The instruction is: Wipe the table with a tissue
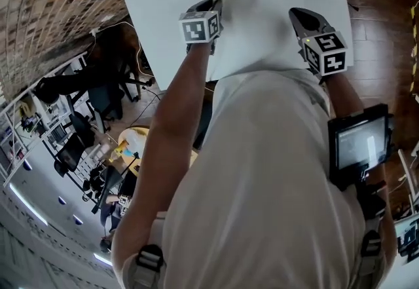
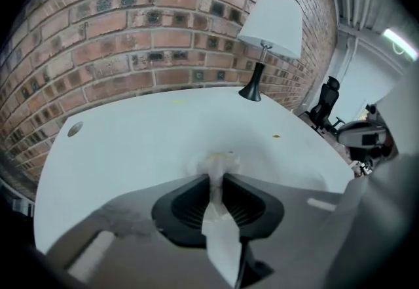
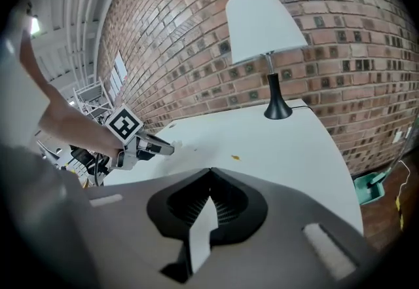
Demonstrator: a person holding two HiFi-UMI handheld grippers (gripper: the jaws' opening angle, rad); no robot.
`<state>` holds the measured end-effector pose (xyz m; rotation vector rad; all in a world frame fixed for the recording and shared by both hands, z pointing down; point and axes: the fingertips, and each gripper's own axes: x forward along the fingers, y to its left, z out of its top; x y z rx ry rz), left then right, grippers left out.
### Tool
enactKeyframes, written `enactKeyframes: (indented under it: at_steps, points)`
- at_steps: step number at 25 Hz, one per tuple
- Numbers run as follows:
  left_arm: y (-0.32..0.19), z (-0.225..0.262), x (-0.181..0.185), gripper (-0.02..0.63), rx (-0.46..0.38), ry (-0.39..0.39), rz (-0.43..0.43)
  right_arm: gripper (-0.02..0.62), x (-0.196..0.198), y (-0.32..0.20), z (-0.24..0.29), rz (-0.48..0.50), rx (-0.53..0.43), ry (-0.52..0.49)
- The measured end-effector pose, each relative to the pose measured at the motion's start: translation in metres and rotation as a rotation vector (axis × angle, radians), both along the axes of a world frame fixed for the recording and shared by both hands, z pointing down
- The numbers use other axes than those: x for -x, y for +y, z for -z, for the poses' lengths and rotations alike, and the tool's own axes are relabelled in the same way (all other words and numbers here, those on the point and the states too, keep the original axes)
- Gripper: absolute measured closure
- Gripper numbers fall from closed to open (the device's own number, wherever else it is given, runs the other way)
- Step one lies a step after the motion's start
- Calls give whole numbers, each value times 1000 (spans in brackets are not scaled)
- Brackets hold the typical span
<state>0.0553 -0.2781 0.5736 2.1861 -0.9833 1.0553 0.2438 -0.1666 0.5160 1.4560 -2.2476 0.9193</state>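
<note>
My left gripper (image 2: 216,176) is shut on a crumpled white tissue (image 2: 216,162), which bulges out past the fingertips and rests on the white table (image 2: 131,150). In the head view the left gripper (image 1: 216,3) reaches over the table's middle, with the right gripper (image 1: 298,14) beside it to the right. From the right gripper view I see the left gripper (image 3: 169,147) with the tissue (image 3: 177,145) at its tip, touching the tabletop. The right gripper (image 3: 209,171) hovers over the table, jaws together with nothing between them. A small yellow crumb (image 2: 275,136) lies on the table to the tissue's right.
A lamp with a white shade (image 2: 272,25) and black base (image 2: 251,92) stands at the table's far edge by the brick wall. A round cable hole (image 2: 75,128) sits near the far left corner. Office chairs (image 2: 325,104) stand beyond the right edge. The person wears a screen (image 1: 359,143) on the right forearm.
</note>
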Motion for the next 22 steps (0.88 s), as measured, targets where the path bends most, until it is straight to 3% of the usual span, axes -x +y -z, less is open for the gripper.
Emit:
enactKeyframes:
  at_steps: [8, 11, 18, 22]
  points:
    - [-51, -8, -15, 532, -112, -161, -45, 588, -22, 7, -8, -30, 23, -20]
    - [-49, -22, -11, 533, -106, -254, -71, 588, -27, 18, -14, -50, 40, -27]
    - [-53, -24, -24, 538, -135, -256, -103, 588, -31, 17, -15, -74, 48, -37]
    - [-43, -24, -51, 538, -152, -277, -208, 588, -30, 19, -14, -90, 46, -47]
